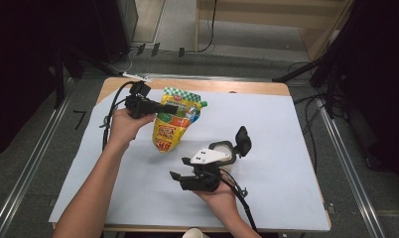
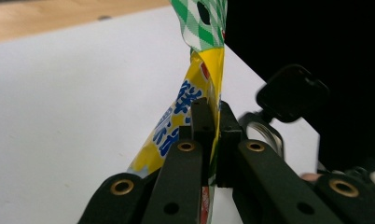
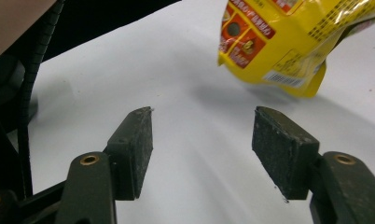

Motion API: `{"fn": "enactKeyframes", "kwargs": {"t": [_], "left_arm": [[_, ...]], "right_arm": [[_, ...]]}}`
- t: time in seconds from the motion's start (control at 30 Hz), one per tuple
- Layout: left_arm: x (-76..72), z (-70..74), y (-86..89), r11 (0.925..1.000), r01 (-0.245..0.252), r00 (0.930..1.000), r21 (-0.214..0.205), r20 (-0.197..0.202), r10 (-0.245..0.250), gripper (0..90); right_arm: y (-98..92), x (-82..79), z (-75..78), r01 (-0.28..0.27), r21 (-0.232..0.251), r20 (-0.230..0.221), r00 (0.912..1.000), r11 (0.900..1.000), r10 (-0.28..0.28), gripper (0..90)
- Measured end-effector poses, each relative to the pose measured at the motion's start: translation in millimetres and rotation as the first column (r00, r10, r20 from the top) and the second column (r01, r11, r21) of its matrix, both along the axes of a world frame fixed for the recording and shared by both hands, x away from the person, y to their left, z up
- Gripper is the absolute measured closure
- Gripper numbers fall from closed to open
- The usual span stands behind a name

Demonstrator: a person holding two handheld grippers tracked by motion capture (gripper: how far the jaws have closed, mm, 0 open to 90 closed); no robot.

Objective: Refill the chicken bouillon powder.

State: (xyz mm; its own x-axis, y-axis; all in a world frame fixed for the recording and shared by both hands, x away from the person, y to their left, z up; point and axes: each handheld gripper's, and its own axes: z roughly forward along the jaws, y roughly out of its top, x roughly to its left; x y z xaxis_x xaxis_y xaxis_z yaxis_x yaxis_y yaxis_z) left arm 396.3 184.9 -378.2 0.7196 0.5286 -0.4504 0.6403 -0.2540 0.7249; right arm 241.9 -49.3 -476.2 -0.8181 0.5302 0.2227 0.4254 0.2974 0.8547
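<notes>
On the yellow pouch [image 3: 288, 42], blue characters (unreadable) and a barcode.

The pouch [image 3: 288, 42] is cut off by the top edge in the right gripper view; its print is too blurred to read. The left tongs [image 2: 212, 135] hide part of it.

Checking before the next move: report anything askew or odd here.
The yellow pouch hangs tilted, pinched near its green checked top by the left gripper, its bottom corner close to the white sheet. The right gripper is open. Nothing looks spilled or torn.
</notes>
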Motion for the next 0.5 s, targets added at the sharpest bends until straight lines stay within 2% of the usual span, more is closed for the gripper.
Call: {"fn": "enactKeyframes", "kwargs": {"t": [0.03,0.13,0.17,0.27,0.37,0.5], "left_arm": [[1.2,-1.2,0.8,0.9999,-0.009,0.9998,0.006,0.015,0.009,90.0],[4.7,-6.8,3.4,0.9997,-0.005,1.0000,0.022,0.004,0.005,90.0],[5.2,-7.4,5.4,1.0000,0.001,1.0000,0.005,0.001,-0.001,90.0],[4.4,-6.2,9.9,0.9999,0.006,1.0000,0.012,-0.003,-0.006,89.2],[1.2,-2.6,12.5,0.9997,0.006,0.9998,0.026,0.021,-0.006,84.1],[-1.3,0.1,14.9,0.9996,0.015,0.9996,0.025,0.024,-0.015,75.4]], "right_arm": [[-0.8,-0.2,0.0,0.002,0.002,-0.002,1.0000,1.0000,-0.002,39.6],[-2.0,-0.4,-0.2,0.005,0.001,-0.006,1.0000,1.0000,-0.005,39.6],[-2.2,-0.5,-0.1,0.006,0.001,-0.007,1.0000,1.0000,-0.006,39.7],[-2.4,-0.4,0.2,0.006,0.002,-0.005,1.0000,1.0000,-0.006,39.8],[-2.3,-0.1,0.1,0.005,0.001,-0.007,1.0000,1.0000,-0.005,39.9],[-1.6,0.0,0.1,0.001,-0.002,-0.004,1.0000,1.0000,-0.001,39.9]]}}
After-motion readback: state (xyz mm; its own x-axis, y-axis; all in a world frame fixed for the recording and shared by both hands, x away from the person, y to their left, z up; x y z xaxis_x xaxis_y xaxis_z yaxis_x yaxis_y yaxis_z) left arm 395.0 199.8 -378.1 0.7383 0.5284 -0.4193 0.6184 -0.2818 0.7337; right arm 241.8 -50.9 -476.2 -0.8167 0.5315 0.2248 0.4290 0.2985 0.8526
